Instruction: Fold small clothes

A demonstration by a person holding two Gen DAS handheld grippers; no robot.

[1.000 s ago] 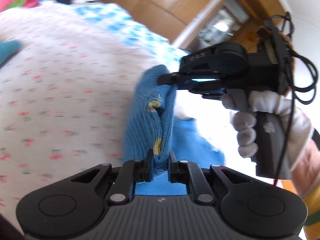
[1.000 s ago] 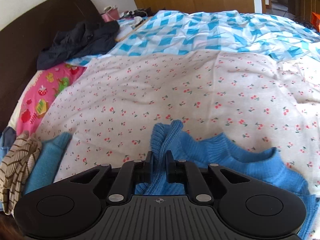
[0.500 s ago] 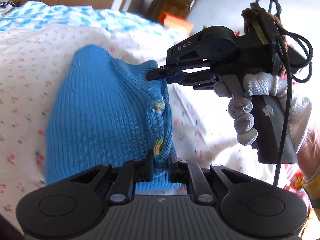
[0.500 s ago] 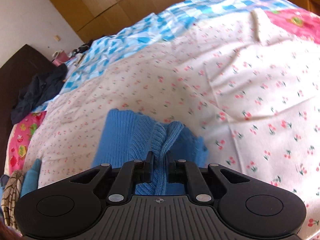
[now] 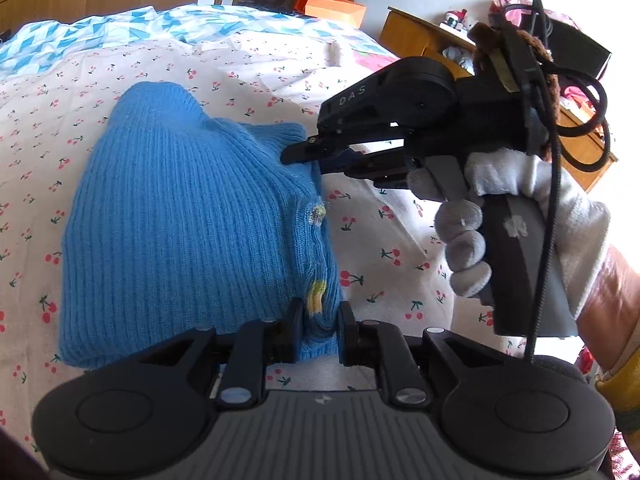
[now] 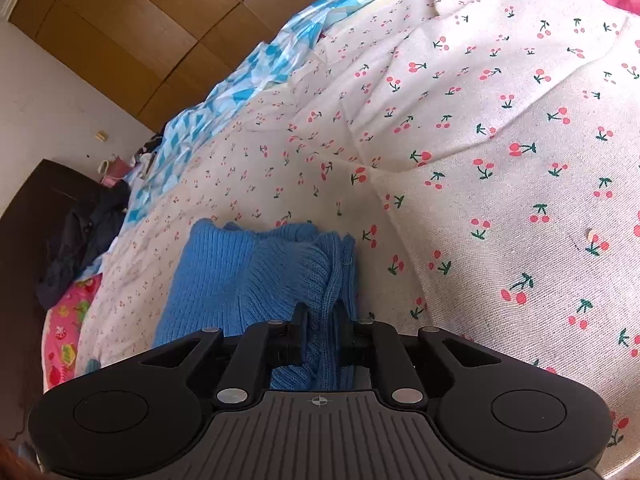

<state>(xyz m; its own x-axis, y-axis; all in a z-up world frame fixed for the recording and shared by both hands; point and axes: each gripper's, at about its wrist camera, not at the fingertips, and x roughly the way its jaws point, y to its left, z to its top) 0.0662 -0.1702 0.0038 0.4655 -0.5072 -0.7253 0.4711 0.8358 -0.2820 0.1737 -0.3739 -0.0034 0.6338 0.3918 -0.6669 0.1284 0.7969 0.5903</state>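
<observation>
Beside blue sweater [image 5: 192, 216], dark clothes [image 6: 80, 240], perhaps jackets.

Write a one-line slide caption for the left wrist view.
Both grippers pinch a blue knit sweater over cherry-print bedding.

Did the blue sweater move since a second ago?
Yes. The blue sweater has swung away from the dark headboard, toward the bed's foot end, and now lies folded over on the cherry-print sheet. Both grippers' jaws are still clamped on it.
</observation>
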